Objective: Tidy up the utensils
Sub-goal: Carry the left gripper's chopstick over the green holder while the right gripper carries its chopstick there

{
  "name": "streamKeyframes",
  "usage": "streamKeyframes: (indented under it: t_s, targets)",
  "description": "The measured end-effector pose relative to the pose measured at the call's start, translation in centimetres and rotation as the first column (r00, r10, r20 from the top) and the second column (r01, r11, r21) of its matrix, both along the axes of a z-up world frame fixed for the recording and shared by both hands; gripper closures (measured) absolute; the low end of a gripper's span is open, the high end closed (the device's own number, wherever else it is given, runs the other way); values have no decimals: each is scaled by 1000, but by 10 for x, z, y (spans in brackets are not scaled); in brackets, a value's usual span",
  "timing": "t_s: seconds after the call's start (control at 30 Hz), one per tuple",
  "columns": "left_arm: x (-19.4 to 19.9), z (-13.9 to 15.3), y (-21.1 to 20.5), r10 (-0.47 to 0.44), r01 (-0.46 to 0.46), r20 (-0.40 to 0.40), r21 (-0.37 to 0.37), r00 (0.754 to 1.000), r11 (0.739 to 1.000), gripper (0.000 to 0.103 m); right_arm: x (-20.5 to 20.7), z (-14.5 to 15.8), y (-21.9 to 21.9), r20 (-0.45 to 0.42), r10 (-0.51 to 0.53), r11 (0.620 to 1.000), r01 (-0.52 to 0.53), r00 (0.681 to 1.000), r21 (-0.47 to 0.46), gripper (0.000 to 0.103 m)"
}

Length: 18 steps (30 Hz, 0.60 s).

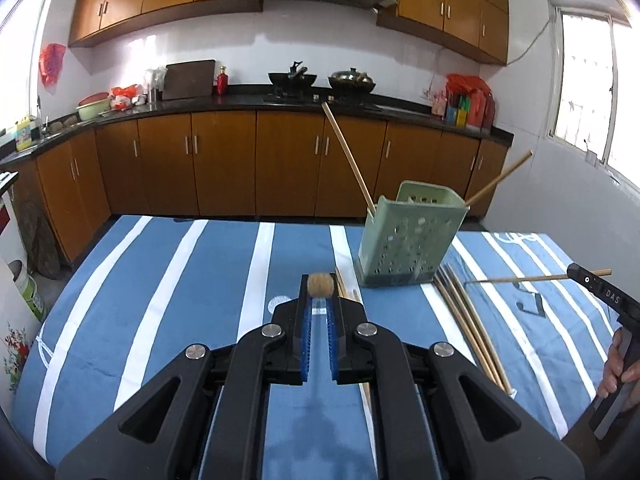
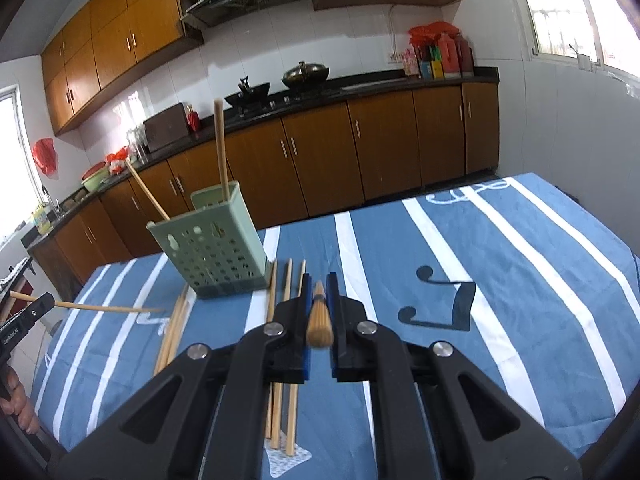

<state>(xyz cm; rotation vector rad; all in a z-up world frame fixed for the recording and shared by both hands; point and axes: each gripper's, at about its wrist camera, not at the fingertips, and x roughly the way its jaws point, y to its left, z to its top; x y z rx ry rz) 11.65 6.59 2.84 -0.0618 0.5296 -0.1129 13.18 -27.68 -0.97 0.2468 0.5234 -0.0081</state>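
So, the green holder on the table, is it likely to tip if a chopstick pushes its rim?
Probably yes. The green holder is tall on a narrow base and already looks tilted. Its perforated plastic walls suggest little weight. The two chopsticks leaning outward may add leverage, and the tablecloth could let it slide.

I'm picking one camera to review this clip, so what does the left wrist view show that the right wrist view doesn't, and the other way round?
Only the left wrist view shows the left gripper head-on, shut on a chopstick seen end-on, and the window on the right wall. Only the right wrist view shows the right gripper shut on its chopstick, and the dark music-note print on the cloth. Both show the green perforated utensil holder with two chopsticks standing in it, loose chopsticks on the striped tablecloth, and the stove with pans.
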Motion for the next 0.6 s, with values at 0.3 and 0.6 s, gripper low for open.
streamKeyframes:
  t_s: [0.3, 0.6]
  targets:
    - [1, 22, 1, 12, -13, 54, 5, 998, 1000, 96, 1, 21, 3, 49, 23, 1000, -22, 999, -7, 95]
    - [11, 92, -3, -3, 9, 199, -28, 980, 1000, 96, -2, 106, 19, 177, 177, 982, -186, 968, 36, 95]
